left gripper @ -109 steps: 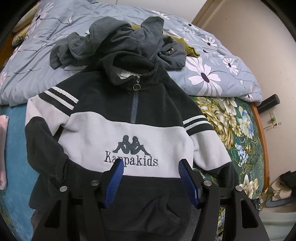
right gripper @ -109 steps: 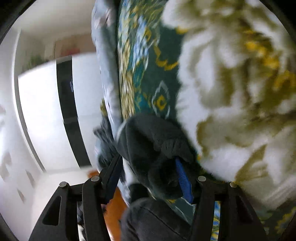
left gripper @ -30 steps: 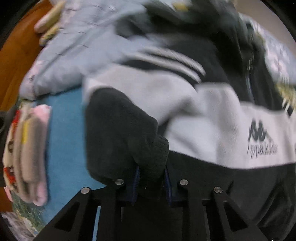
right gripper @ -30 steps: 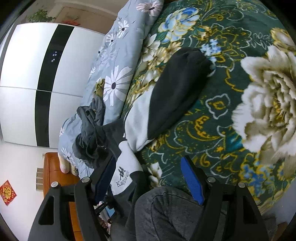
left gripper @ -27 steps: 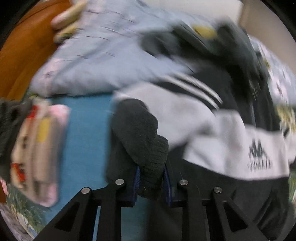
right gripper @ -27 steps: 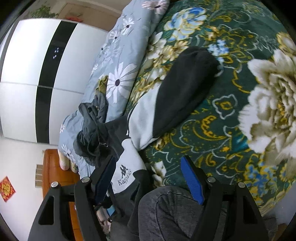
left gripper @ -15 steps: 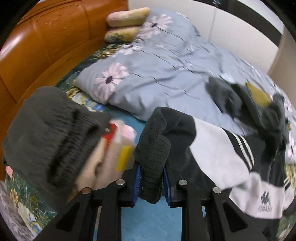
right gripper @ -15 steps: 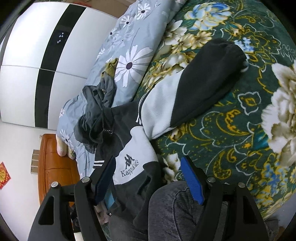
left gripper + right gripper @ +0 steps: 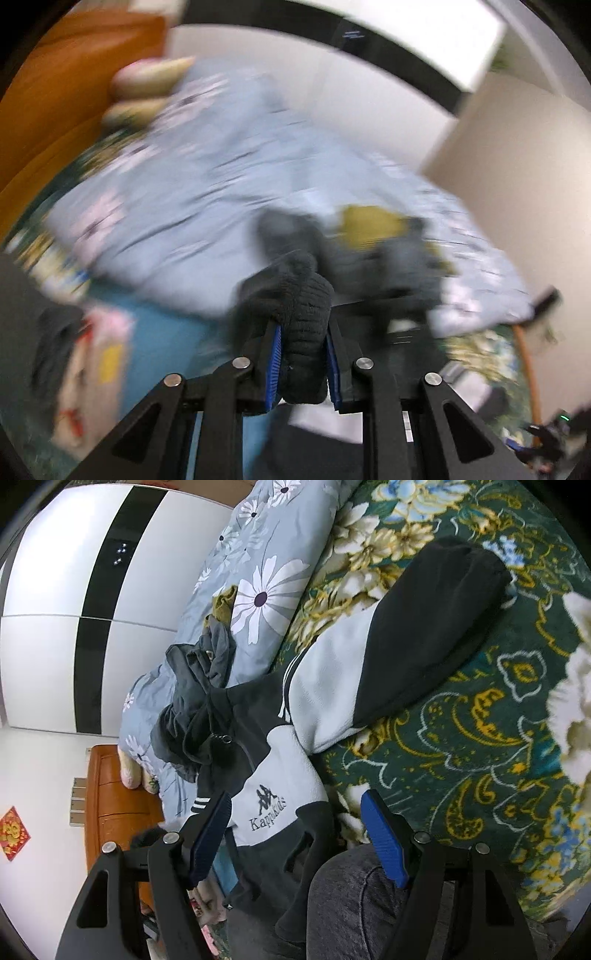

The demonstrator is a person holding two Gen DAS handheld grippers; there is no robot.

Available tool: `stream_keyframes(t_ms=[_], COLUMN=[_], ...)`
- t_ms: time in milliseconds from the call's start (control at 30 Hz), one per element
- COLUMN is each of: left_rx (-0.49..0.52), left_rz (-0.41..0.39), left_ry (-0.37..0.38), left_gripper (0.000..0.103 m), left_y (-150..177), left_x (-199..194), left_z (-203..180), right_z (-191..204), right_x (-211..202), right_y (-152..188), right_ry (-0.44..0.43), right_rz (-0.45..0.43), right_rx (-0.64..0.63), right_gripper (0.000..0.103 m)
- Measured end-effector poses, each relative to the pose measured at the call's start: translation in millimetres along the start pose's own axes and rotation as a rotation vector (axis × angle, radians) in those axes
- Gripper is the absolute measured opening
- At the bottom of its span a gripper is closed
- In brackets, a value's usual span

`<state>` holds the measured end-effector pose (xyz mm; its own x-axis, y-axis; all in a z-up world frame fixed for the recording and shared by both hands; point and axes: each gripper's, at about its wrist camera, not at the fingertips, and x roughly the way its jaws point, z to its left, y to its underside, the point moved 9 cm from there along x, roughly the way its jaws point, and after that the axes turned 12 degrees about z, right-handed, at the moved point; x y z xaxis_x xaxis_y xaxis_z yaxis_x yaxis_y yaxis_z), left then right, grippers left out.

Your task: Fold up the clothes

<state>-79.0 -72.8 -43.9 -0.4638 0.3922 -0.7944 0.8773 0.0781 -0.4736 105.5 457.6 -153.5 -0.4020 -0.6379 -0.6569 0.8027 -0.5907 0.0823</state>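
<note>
Left gripper (image 9: 302, 363) clamped on the dark ribbed sleeve cuff (image 9: 304, 314) of the Kappa hoodie (image 9: 273, 775), cuff bunched between blue pads; view blurred. Hoodie lies on the bed (image 9: 461, 738), other sleeve (image 9: 399, 646) stretched out flat. Right gripper (image 9: 295, 834) hovers above it, jaws apart, holding nothing.

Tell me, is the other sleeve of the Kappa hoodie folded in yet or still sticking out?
Sticking out. That sleeve lies stretched flat across the green floral blanket, away from the hoodie's body, and the open right gripper is not touching it.
</note>
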Motion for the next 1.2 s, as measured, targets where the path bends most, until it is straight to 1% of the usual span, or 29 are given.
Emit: stream_keyframes(t_ms=[33, 100, 133, 200, 300, 400, 500, 633, 700, 833, 900, 967, 1033, 1100, 1200], left_rx=[0.035, 0.093, 0.120, 0.176, 0.259, 0.324, 0.344, 0.348, 0.337, 0.321, 0.318, 0.312, 0.295, 0.278, 0.251], left_rz=[0.011, 0.044, 0.061, 0.115, 0.192, 0.278, 0.405, 0.527, 0.569, 0.607, 0.620, 0.641, 0.663, 0.678, 0.679], left_ry=[0.051, 0.128, 0.156, 0.175, 0.157, 0.097, 0.046, -0.013, -0.045, -0.071, -0.076, -0.068, -0.033, 0.007, 0.088], left_gripper=[0.023, 0.023, 0.023, 0.023, 0.023, 0.023, 0.023, 0.023, 0.023, 0.025, 0.029, 0.036, 0.050, 0.054, 0.055], left_y=[-2.5, -2.2, -0.9, 9.7, 32.3, 60.0, 96.0, 136.7, 148.7, 156.3, 160.0, 163.7, 167.2, 168.8, 166.1], left_x=[7.4, 24.7, 35.7, 68.7, 122.3, 182.8, 240.9, 292.6, 312.9, 336.1, 343.7, 347.5, 347.6, 344.0, 323.6], left_z=[-29.8, -82.2, -106.4, -156.5, -217.0, -261.7, -292.1, -304.1, -304.2, -305.7, -306.7, -307.2, -307.4, -308.6, -310.4], right_z=[-2.2, -10.0, -14.6, -24.2, -40.5, -58.4, -82.1, -114.8, -128.7, -148.0, -153.0, -157.8, -161.6, -163.2, -164.2], right_x=[0.8, 0.6, -0.6, -4.5, -13.2, -24.1, -36.7, -51.3, -55.5, -65.6, -71.3, -75.7, -78.5, -79.8, -82.3], right_y=[0.0, -1.2, -2.5, -6.2, -13.8, -21.6, -28.4, -36.2, -39.7, -49.2, -55.8, -65.1, -77.2, -89.0, -114.1], right_ry=[-0.009, -0.030, -0.041, -0.057, -0.068, -0.084, -0.100, -0.113, -0.112, -0.127, -0.132, -0.132, -0.124, -0.109, -0.092], right_rz=[0.002, 0.002, -0.001, -0.009, -0.025, -0.046, -0.073, -0.107, -0.119, -0.155, -0.176, -0.193, -0.209, -0.224, -0.267], right_rx=[0.002, 0.016, 0.025, 0.040, 0.057, 0.080, 0.118, 0.171, 0.195, 0.227, 0.232, 0.243, 0.253, 0.255, 0.259], right_gripper=[0.074, 0.074, 0.074, 0.074, 0.074, 0.074, 0.074, 0.074, 0.074, 0.074, 0.074, 0.074, 0.074, 0.074, 0.074])
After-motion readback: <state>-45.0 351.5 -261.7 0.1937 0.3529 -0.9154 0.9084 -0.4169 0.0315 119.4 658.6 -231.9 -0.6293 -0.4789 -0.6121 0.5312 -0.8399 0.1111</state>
